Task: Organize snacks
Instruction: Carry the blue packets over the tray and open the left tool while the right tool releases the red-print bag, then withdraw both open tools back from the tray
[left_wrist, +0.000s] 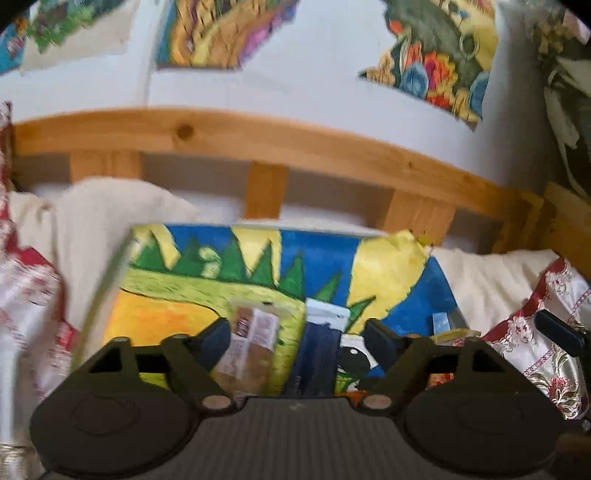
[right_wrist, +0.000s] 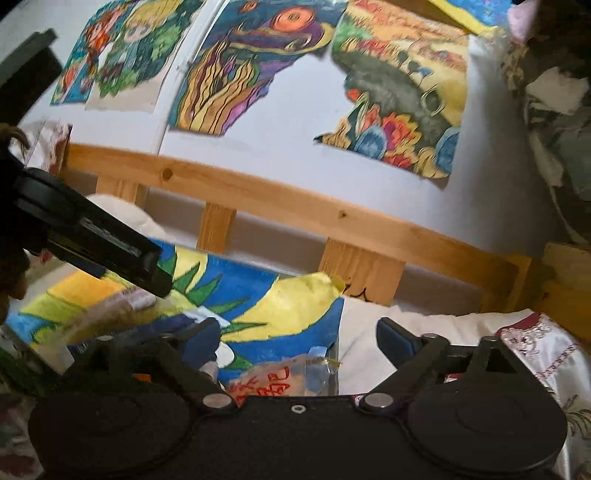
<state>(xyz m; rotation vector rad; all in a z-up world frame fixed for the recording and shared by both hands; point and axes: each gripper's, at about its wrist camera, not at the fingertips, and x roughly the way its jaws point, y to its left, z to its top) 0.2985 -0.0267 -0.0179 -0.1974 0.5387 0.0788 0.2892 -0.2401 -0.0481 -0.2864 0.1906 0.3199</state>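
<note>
A painted dinosaur picture (left_wrist: 177, 295) lies flat on the bed and bears the snacks. In the left wrist view, a brown and white snack packet (left_wrist: 247, 343) and a dark blue packet (left_wrist: 321, 350) lie side by side on it. My left gripper (left_wrist: 299, 341) stands open around both, and its pads touch neither. My right gripper (right_wrist: 299, 345) is open too, over a clear packet with red characters (right_wrist: 273, 380) at the picture's right edge. One of the left gripper's fingers (right_wrist: 147, 269) reaches in from the left above the brown packet (right_wrist: 110, 314).
A wooden bed rail (left_wrist: 295, 147) runs behind the picture under a white wall hung with colourful paintings (right_wrist: 399, 103). Cream bedding (left_wrist: 491, 280) and red-and-white patterned cloth (left_wrist: 546, 332) surround the picture. A small light blue item (left_wrist: 441, 321) sits at its right edge.
</note>
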